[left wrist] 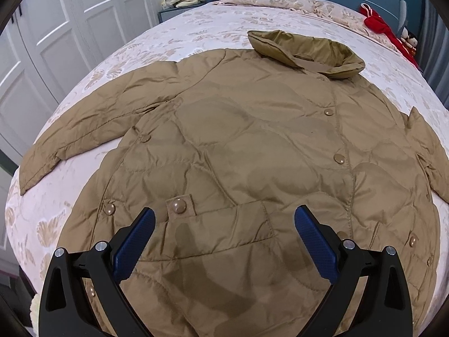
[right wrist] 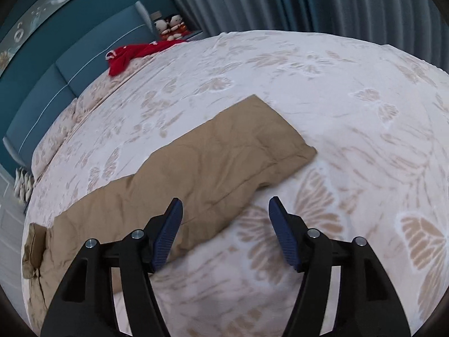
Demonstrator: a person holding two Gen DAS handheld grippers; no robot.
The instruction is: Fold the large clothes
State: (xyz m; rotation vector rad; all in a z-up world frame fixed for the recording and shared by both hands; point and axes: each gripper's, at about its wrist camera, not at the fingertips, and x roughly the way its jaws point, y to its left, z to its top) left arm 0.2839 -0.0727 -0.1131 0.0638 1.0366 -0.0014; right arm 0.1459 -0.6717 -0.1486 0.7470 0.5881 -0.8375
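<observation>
My left gripper (left wrist: 224, 219) spread wide above the tan quilted coat (left wrist: 238, 146) lying flat and buttoned on the floral bedspread (left wrist: 196, 28), my right gripper (right wrist: 226, 210) also spread, empty, seemingly hovering over its outstretched sleeve (right wrist: 213, 157), red garment (right wrist: 132, 56) near the headboard.

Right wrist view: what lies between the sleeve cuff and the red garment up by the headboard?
Only bare floral bedspread shows between the tan sleeve cuff and the red garment in the right wrist view.
</observation>
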